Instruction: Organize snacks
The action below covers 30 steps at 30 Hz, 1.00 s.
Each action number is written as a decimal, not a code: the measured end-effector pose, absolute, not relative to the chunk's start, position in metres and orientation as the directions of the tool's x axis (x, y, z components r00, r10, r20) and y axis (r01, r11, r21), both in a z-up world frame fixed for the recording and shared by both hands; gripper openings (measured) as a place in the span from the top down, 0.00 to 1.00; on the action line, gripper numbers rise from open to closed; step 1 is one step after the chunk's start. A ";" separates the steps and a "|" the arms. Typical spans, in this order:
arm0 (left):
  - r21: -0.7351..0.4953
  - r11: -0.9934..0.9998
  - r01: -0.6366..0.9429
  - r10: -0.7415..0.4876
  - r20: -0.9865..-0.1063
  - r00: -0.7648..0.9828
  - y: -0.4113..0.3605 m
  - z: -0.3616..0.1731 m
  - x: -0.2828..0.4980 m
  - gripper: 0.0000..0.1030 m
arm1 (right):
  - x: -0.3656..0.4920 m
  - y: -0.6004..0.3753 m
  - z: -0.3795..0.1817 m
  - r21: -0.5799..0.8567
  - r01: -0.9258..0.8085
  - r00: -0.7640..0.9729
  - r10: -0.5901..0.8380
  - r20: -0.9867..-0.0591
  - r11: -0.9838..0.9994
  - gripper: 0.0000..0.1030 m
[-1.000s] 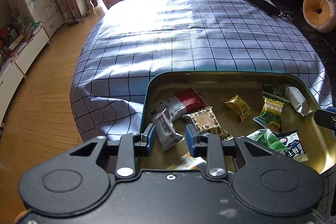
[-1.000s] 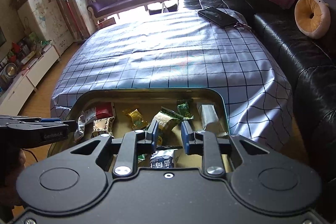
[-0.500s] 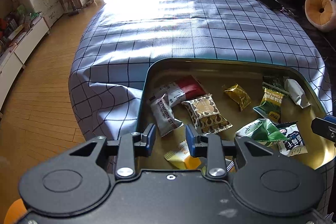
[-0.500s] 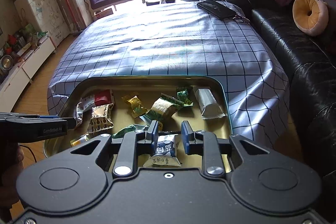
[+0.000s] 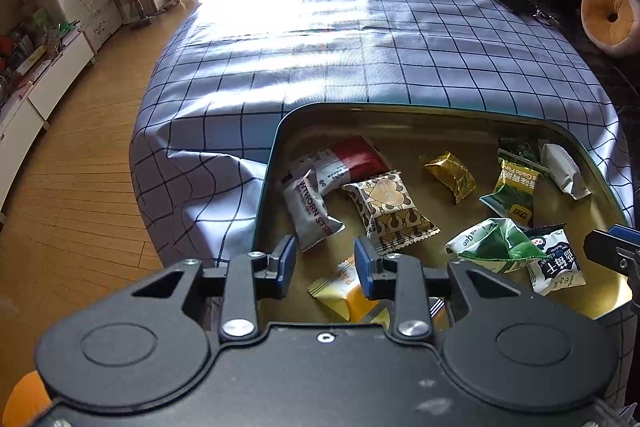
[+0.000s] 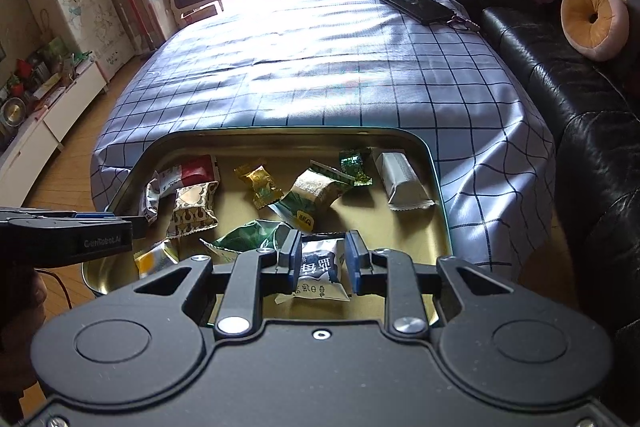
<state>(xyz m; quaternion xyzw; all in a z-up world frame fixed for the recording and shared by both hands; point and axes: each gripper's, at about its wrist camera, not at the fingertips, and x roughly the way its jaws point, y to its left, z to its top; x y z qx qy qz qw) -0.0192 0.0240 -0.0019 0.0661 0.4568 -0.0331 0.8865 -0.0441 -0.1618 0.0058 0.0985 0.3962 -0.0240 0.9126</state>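
A gold-lined tin tray point(image 5: 400, 117) point(image 6: 280, 141) with a teal rim sits at the near edge of the checked tablecloth. It holds several wrapped snacks: a red and white pack point(image 5: 348, 163), a brown patterned pack point(image 5: 388, 207), a gold candy point(image 5: 450, 175), green packs point(image 5: 496, 245) and a yellow pack point(image 5: 344, 293). My left gripper point(image 5: 323, 261) is open above the tray's near left part, empty. My right gripper point(image 6: 319, 257) is open above the near edge, its jaws on either side of a white and blue pack point(image 6: 320, 269), not closed on it.
A black phone point(image 6: 416, 5) lies at the far right of the table. A black leather sofa point(image 6: 560, 79) with a round cushion point(image 6: 592, 21) runs along the right. Wooden floor and white cabinets point(image 5: 44, 67) are on the left.
Both grippers have drawn back and risen a little, so more of the tray and its near snacks shows. Both jaws stay open.
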 end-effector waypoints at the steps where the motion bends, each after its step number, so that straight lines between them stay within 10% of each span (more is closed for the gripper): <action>1: 0.087 0.989 0.120 0.001 -0.814 0.581 0.024 -0.002 -0.019 0.68 | -0.044 -0.162 0.005 0.161 0.123 0.684 0.034 -0.728 0.979 0.67; 30: 0.067 0.988 0.139 -0.025 -0.821 0.570 0.020 -0.006 -0.016 0.67 | -0.041 -0.166 0.001 0.174 0.144 0.667 0.034 -0.744 0.974 0.67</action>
